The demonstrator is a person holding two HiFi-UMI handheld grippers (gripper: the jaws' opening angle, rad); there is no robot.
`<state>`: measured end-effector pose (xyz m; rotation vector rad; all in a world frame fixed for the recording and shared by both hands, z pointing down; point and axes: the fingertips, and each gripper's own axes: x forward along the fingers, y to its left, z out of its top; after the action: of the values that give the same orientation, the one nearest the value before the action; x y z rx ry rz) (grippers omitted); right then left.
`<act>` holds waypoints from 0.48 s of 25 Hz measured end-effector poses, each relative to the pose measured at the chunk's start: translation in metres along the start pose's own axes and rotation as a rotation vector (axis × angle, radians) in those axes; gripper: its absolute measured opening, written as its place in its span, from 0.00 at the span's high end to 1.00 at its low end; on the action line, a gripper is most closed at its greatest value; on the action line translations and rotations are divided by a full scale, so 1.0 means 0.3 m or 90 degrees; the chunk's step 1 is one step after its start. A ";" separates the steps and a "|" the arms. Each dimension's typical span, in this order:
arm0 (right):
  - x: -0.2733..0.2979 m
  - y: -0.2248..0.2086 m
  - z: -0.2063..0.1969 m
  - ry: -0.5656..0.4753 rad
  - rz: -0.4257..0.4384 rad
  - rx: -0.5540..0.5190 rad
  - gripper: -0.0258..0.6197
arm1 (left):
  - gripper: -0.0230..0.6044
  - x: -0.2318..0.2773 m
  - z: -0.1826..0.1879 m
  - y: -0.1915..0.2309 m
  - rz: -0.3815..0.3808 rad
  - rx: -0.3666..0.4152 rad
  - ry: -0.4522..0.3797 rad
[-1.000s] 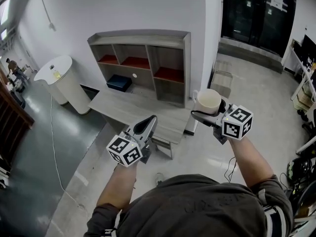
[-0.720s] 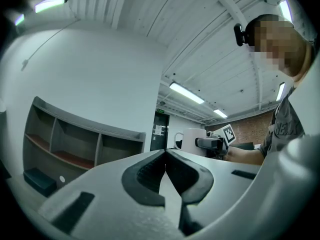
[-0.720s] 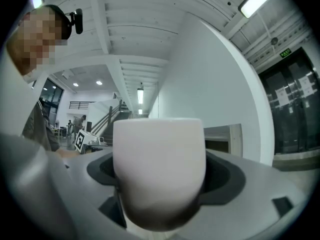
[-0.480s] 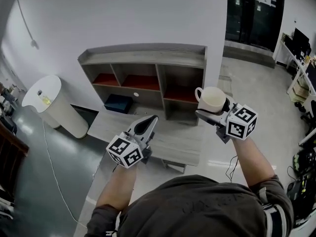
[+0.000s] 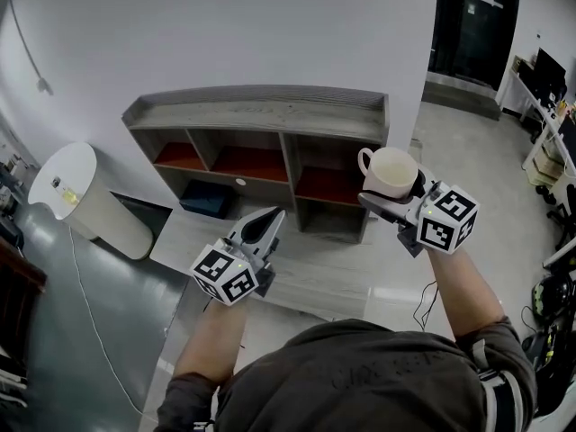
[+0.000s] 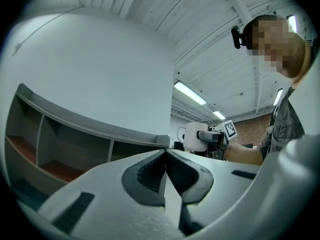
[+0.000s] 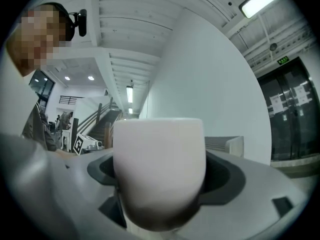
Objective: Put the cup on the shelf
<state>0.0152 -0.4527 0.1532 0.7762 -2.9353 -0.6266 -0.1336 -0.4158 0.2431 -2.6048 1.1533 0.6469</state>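
White wall and pale, glossy floor fill most of the head view, with dark glazed doors (image 5: 470, 25) far off beyond the right gripper (image 5: 392, 193). Against the wall, ahead of both grippers, stands the grey wooden shelf (image 5: 261, 113), a wide unit with a flat top board, three upper bays with red floors, and lower openings beneath. A low grey worktop (image 5: 310, 273) sits in front of it, directly below and ahead of the left gripper (image 5: 270, 220). Well off to the outer side of the left gripper stands a white rounded bin (image 5: 81, 198). A dark blue box (image 5: 209, 199) lies in a lower opening of the shelf, ahead of the left gripper and slightly to its outer side.

Both grippers are raised in the air, well apart, arms stretched forward. The left gripper has its jaws clenched together, pad against pad, with nothing between them, and points toward the shelf.

The right gripper grasps the cup (image 5: 389, 172), its jaws spread wide around the lower body with the pads pressed on either side. The white cup stands upright, mouth up, its handle turned toward the left gripper. It hangs clear of any surface, and in the head view it overlaps the shelf's right-hand upper bay.
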 end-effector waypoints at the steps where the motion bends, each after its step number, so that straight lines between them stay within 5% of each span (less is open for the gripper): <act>1: 0.012 -0.026 0.022 -0.003 0.007 -0.008 0.26 | 0.96 0.031 0.006 0.012 0.005 0.005 -0.002; 7: 0.106 -0.176 0.197 -0.019 0.045 -0.066 0.26 | 0.96 0.227 0.076 0.053 0.045 0.050 -0.020; 12: 0.234 -0.293 0.310 -0.018 0.000 -0.106 0.26 | 0.96 0.348 0.152 0.106 0.036 0.076 -0.028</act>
<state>-0.0184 -0.5217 0.0291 0.7566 -2.8607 -0.8755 -0.1091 -0.4878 0.1527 -2.4550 1.2170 0.6240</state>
